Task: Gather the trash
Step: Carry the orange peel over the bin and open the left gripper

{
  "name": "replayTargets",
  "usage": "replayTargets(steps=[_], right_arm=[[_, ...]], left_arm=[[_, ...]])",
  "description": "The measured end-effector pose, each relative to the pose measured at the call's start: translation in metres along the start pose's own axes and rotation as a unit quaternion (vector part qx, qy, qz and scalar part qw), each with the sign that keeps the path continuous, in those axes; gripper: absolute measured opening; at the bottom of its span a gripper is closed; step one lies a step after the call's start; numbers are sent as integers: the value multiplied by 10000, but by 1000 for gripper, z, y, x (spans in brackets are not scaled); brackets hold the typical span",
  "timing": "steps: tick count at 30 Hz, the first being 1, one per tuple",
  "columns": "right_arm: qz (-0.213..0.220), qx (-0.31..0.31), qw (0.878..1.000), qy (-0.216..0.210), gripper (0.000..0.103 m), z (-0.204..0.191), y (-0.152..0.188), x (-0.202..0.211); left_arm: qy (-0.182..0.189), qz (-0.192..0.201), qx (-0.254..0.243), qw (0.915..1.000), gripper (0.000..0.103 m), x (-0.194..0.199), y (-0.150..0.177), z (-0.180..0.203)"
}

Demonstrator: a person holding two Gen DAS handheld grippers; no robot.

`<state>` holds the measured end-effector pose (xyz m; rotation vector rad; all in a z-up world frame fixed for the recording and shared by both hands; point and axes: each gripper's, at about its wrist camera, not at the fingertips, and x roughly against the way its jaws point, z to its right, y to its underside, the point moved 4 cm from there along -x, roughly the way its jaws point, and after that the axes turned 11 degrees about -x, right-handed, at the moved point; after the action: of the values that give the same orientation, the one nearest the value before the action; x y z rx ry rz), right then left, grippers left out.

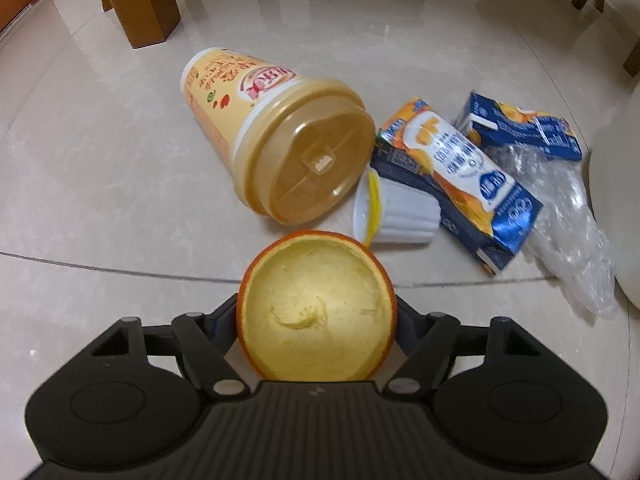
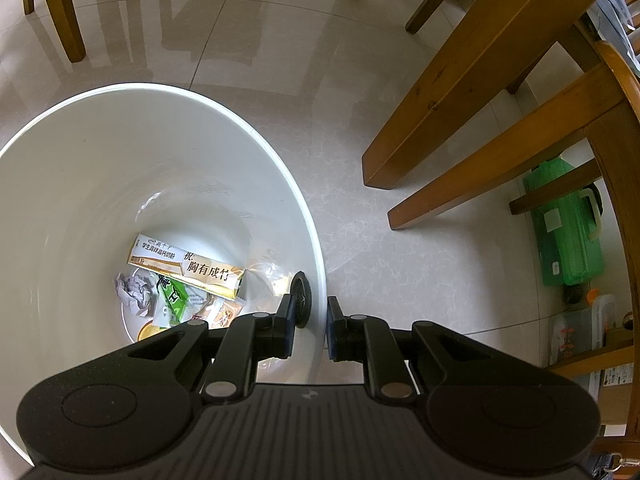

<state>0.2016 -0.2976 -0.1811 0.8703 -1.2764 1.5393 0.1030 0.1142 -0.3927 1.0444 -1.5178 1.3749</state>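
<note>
Left wrist view: the left claw pinches half an orange peel, one finger on each side, with the pale hollow inside facing us. Just past the peel, a yellow cup with a lid lies on its side on the shiny tile floor. Beside it is a little white ribbed cup, also tipped over. Next come two blue and orange juice boxes, one behind the other, and a crinkly clear plastic bag.

In the right wrist view, the right claw grips the white bin by its rim, one finger inside and one outside. Down in the bin lie wrappers and a ball of crumpled paper. Brown wooden chair legs stand close by, and a green box sits under them.
</note>
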Motion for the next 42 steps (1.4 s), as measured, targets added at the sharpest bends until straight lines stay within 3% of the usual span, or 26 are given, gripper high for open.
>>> replayTargets(steps=[9, 19, 26, 32, 37, 42], right_arm=[[-9, -21, 10000, -23, 18, 1, 0, -1], [-23, -40, 10000, -48, 17, 1, -1, -2], [-25, -50, 10000, -38, 17, 1, -1, -2], [-24, -41, 10000, -37, 17, 1, -1, -2], [-26, -46, 10000, -41, 17, 0, -1, -2], [-29, -41, 10000, -63, 17, -1, -1, -2]], left_arm=[[173, -220, -436, 9987, 74, 49, 2, 16], [605, 182, -1316, 9893, 74, 149, -42, 44], [1135, 673, -1826, 9743, 74, 226, -89, 86], [1526, 1210, -2231, 9551, 74, 281, -130, 132], [1981, 1530, -2433, 9371, 75, 302, -155, 173], [2120, 1743, -2430, 9304, 87, 308, -165, 193]])
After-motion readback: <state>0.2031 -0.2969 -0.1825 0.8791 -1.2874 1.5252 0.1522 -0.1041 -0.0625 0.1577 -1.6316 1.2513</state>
